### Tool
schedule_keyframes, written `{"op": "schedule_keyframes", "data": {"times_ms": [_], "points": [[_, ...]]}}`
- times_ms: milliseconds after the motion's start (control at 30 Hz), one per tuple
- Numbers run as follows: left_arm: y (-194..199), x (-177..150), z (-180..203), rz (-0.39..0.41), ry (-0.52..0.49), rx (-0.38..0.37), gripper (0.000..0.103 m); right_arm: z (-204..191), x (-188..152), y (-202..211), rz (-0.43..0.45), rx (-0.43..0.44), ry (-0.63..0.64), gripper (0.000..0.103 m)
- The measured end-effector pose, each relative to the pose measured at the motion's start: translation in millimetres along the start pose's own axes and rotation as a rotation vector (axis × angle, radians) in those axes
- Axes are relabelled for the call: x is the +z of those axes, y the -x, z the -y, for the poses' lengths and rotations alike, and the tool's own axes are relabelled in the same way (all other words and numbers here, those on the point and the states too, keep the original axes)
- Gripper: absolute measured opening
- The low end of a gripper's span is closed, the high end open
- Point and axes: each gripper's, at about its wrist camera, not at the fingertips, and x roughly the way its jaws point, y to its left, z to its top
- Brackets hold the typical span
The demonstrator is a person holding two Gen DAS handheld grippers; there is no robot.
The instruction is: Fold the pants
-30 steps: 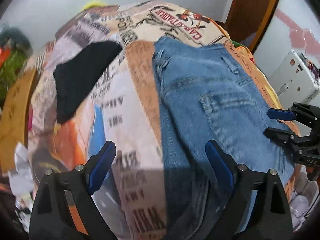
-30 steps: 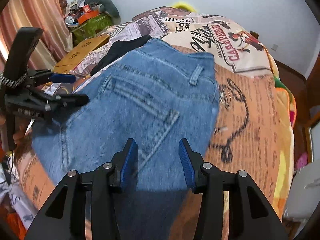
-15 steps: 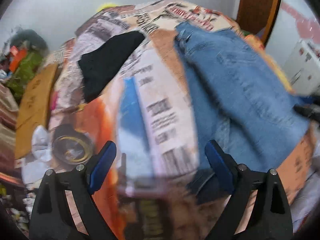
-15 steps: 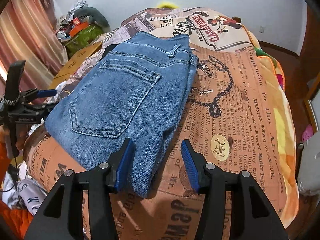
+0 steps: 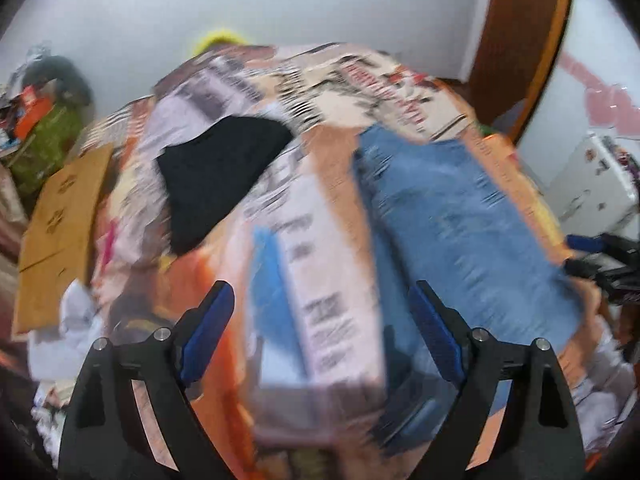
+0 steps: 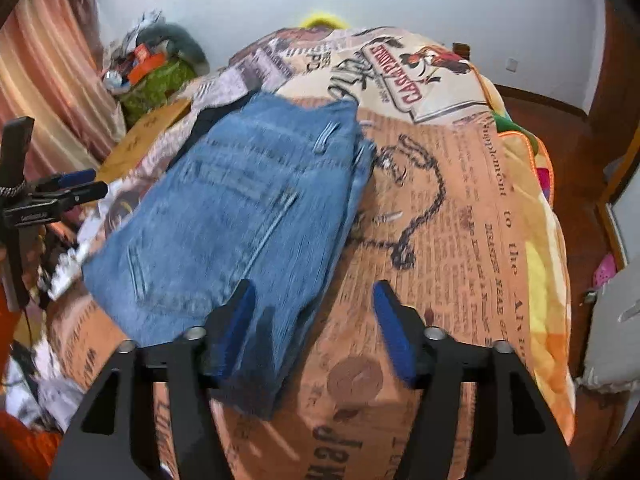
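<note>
Folded blue jeans [image 6: 240, 220] lie flat on the printed bedspread [image 6: 460, 220], back pocket up. My right gripper [image 6: 314, 286] hovers over their near right corner. Its jaws are opening, and the denim edge lies under the left finger [image 6: 236, 320] without being pinched. In the left wrist view the jeans [image 5: 460, 220] sit to the right. My left gripper [image 5: 320, 288] hangs above the bare bedspread beside them, jaws wide and closing slightly with nothing between them. Each gripper shows in the other's view: the right gripper [image 5: 592, 252] at the far edge, the left gripper [image 6: 68, 188] beyond the jeans.
A black garment [image 5: 216, 176] lies on the bed left of the jeans. Cardboard [image 5: 56, 232] leans at the bed's left side, near clutter and a green bag [image 6: 160, 80]. A white appliance [image 5: 592, 188] stands to the right, by a wooden door frame [image 5: 516, 40].
The right gripper's jaws have spread and it has drawn back from over the jeans to their near corner. The left gripper has lifted and pulled away, so more of the bed shows.
</note>
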Motion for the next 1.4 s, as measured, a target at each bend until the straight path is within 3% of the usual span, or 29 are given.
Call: {"op": "schedule_keyframes", "data": {"times_ms": [133,300,467,600,767,1000,1100,1233,1400], "points": [[-30,21,16,-0.052,-0.020,-0.093,0.091,10,9,-12,-0.006,0.035,-0.060,0.065],[-82,31,32,-0.172,-0.048,-0.143,0.091,20,12,-40,-0.063,0.098,-0.127,0.065],[-104,37,27,-0.229,-0.006,-0.212,0.096,23,14,-55,-0.080,0.145,-0.138,0.065],[-121,42,24,-0.286,0.025,-0.297,0.097,41,18,-68,-0.101,0.266,-0.236,0.066],[-133,51,29,-0.306,0.013,-0.357,0.099,45,24,-81,-0.097,0.316,-0.263,0.075],[-153,65,52,-0.334,-0.005,-0.418,0.099,40,38,-91,-0.086,0.345,-0.235,0.075],[-151,69,54,-0.331,-0.005,-0.403,0.089,41,43,-94,-0.078,0.344,-0.249,0.067],[-134,72,48,-0.302,-0.011,-0.387,0.066,38,48,-87,-0.064,0.321,-0.229,0.043],[-103,65,47,-0.245,-0.041,-0.355,0.058,29,52,-69,-0.032,0.335,-0.200,0.030]]}}
